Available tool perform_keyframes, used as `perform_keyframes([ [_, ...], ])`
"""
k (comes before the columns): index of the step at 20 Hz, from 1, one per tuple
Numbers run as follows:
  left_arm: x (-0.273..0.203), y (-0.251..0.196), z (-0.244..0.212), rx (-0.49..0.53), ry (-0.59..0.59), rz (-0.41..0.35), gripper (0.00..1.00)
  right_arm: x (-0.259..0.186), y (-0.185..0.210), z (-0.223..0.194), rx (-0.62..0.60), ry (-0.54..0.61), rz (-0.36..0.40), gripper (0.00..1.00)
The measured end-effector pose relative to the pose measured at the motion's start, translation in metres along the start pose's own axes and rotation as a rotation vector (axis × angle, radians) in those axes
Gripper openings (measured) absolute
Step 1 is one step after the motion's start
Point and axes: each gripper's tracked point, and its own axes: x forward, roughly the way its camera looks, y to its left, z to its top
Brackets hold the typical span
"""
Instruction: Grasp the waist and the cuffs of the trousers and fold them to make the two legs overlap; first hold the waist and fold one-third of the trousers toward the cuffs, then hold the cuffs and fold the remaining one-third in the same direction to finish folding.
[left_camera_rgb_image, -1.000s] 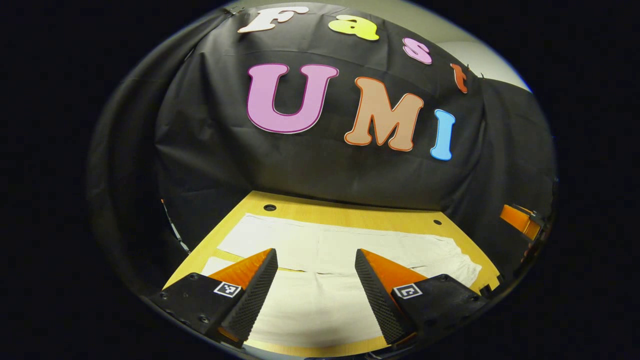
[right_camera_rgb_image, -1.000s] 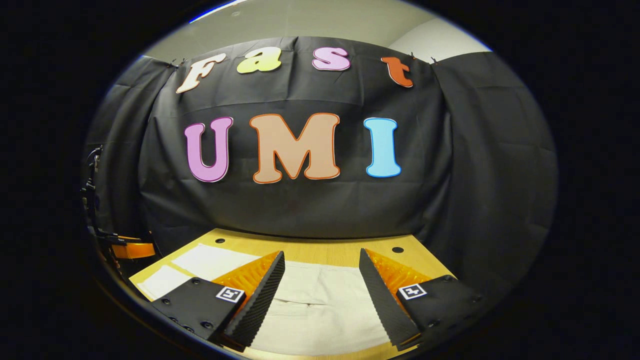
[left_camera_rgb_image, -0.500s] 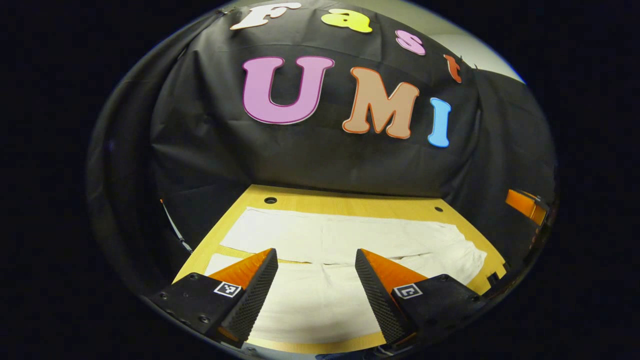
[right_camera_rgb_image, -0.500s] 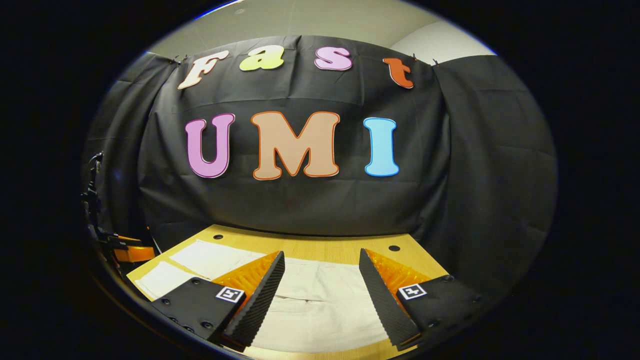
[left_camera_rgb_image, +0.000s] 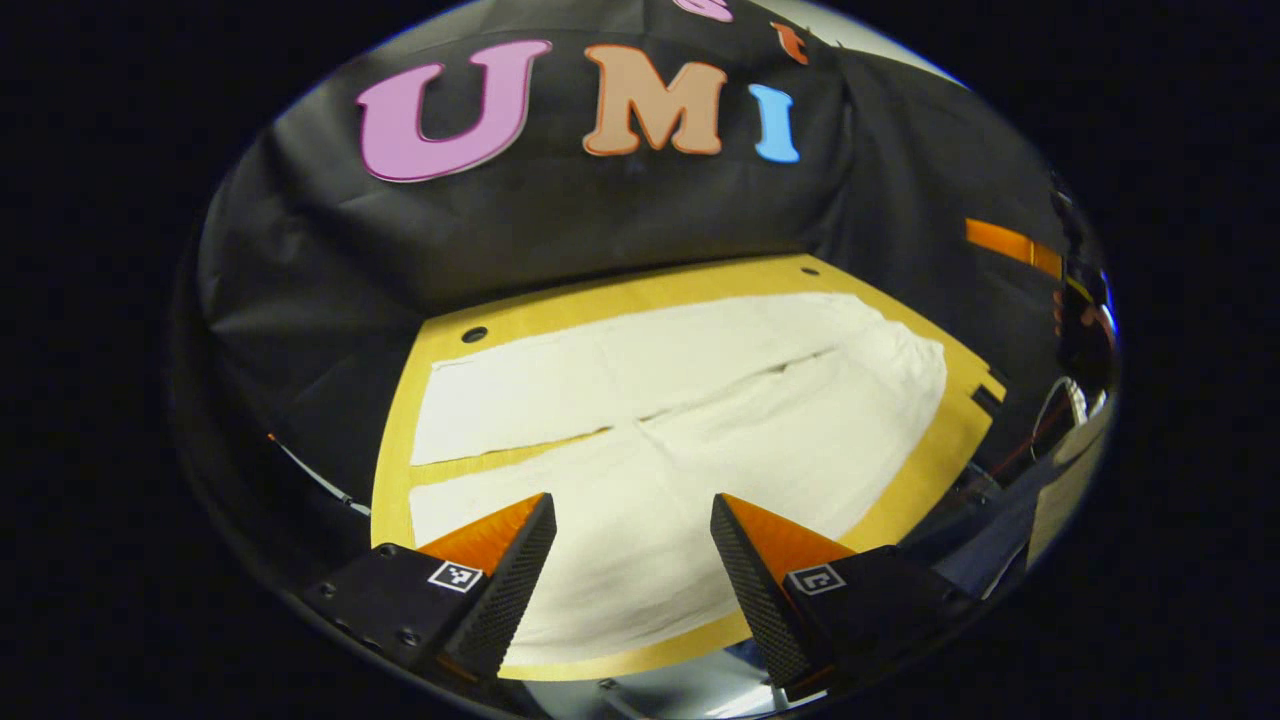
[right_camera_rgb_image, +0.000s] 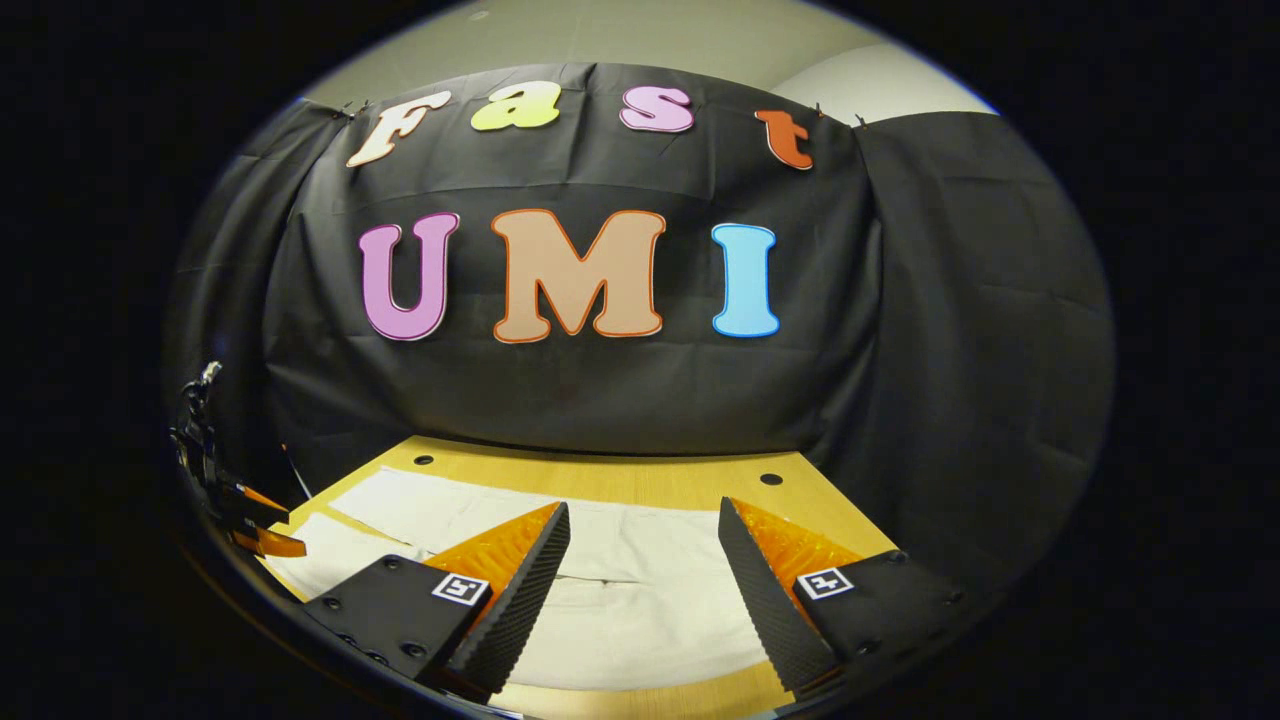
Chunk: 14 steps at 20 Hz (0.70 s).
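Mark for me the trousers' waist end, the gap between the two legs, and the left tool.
trousers (left_camera_rgb_image: 880, 350), left gripper view, on the waist end at the right.
leg gap (left_camera_rgb_image: 500, 452), left gripper view, on the bare table strip between the legs.
left tool (left_camera_rgb_image: 632, 512), left gripper view, midway between its open fingertips.

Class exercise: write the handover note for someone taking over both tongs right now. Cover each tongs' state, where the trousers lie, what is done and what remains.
Left tongs: open, empty, above the near leg.
Right tongs: open, empty, above the waist end.
Trousers: spread flat on the wooden table, legs side by side with a gap between them at the cuffs.
Done: nothing folded.
Left: overlap the legs, fold the waist third toward the cuffs, then fold the cuff third.
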Motion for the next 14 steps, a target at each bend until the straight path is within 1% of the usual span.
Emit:
perform_keyframes([
  [2, -0.006, 0.001, -0.025, 0.095, 0.103, -0.076, 0.94, -0.003, 0.000, -0.003, 0.003, 0.011, -0.003, 0.96],
  [5, -0.014, 0.003, -0.062, 0.279, 0.249, -0.180, 0.95, -0.005, -0.001, -0.006, 0.006, 0.021, -0.013, 0.96],
  [6, -0.013, 0.005, -0.077, 0.325, 0.301, -0.208, 0.95, -0.006, -0.002, -0.005, 0.005, 0.021, -0.021, 0.94],
  [8, -0.012, 0.017, -0.106, 0.404, 0.399, -0.252, 0.94, -0.008, -0.005, -0.005, 0.006, 0.024, -0.043, 0.94],
  [9, -0.016, 0.026, -0.115, 0.461, 0.455, -0.279, 0.94, -0.011, -0.006, -0.009, 0.013, 0.027, -0.054, 0.96],
  [12, -0.020, 0.039, -0.138, 0.522, 0.551, -0.312, 0.93, -0.015, -0.009, -0.020, 0.022, 0.049, -0.088, 0.96],
  [13, -0.018, 0.043, -0.145, 0.539, 0.576, -0.324, 0.93, -0.017, -0.010, -0.024, 0.019, 0.055, -0.100, 0.94],
  [14, -0.015, 0.047, -0.150, 0.564, 0.594, -0.328, 0.92, -0.019, -0.013, -0.025, 0.017, 0.060, -0.112, 0.96],
])
